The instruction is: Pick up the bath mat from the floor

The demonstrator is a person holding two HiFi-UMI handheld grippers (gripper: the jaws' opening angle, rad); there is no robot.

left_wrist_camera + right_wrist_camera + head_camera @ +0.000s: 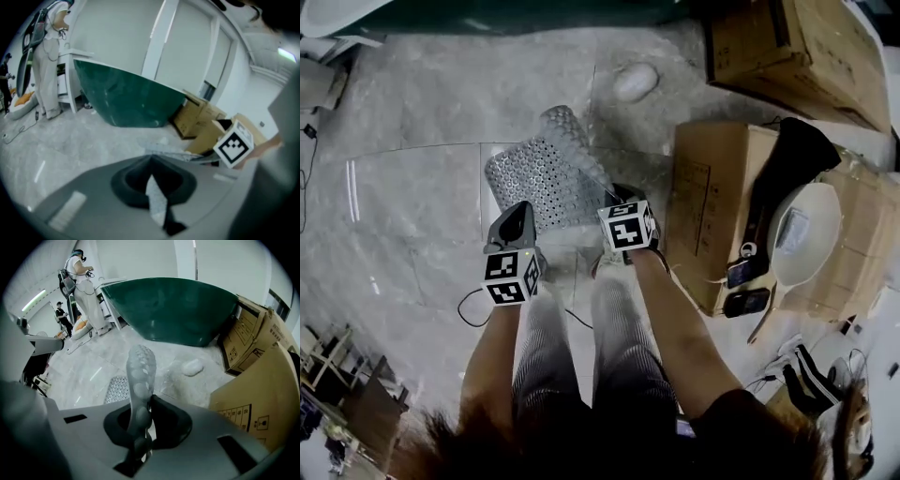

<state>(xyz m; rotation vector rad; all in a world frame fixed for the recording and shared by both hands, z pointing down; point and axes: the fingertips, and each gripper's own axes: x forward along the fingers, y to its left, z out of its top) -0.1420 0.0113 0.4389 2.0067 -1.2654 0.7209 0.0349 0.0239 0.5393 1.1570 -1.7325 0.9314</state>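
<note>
Mat (pixel 546 173): curled, at 12 o'clock from both claws. Left gripper (pixel 523 212) and right gripper (pixel 615 197) each clenched on its edge.

Nothing legible: the print on the cardboard box (pixel 243 413) is too blurred to read

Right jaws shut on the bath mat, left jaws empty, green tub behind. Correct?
One thing is off: the left gripper is not empty. The left gripper view shows its jaws shut on an edge of the bath mat. The right gripper is shut on the mat, and the green tub stands behind, as you said.
</note>
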